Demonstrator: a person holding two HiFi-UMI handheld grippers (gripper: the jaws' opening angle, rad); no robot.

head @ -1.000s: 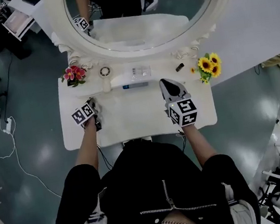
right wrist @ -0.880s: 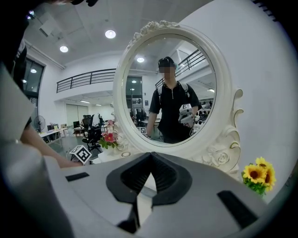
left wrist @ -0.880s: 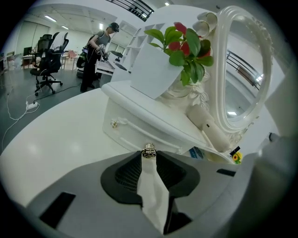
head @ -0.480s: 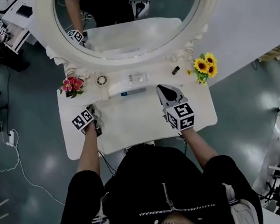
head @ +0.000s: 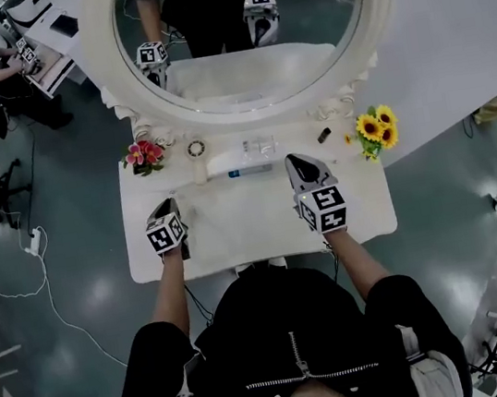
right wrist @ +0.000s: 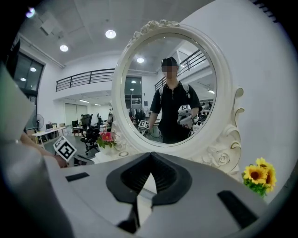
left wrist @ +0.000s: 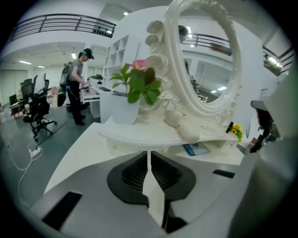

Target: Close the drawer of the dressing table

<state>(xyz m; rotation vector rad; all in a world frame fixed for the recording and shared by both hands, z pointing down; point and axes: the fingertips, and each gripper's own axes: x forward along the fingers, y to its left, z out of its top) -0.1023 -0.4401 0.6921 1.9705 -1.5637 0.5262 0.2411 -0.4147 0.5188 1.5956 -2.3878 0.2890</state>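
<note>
Head view: both grippers hovering over tabletop of dressing table [head: 242, 214], neither touching drawer. Left gripper [head: 171, 203] jaws closing, thin slit showing, nothing between. Right gripper [head: 295, 161] jaws meeting, holding nothing. Drawer [head: 259, 264] sitting under front edge, centre. Only 1 small white lip showing, rest hiding behind person's torso. Judging push as done or nearly done. Next move calling for check of flush front. If proud, lowering 1 gripper to lip, pressing level toward mirror [head: 237, 64].

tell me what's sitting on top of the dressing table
Pink flowers, sunflowers, a round white item, a clear box, a blue-labelled pack and a small dark item, all near the mirror. The tabletop itself covers any drawer below.
</note>
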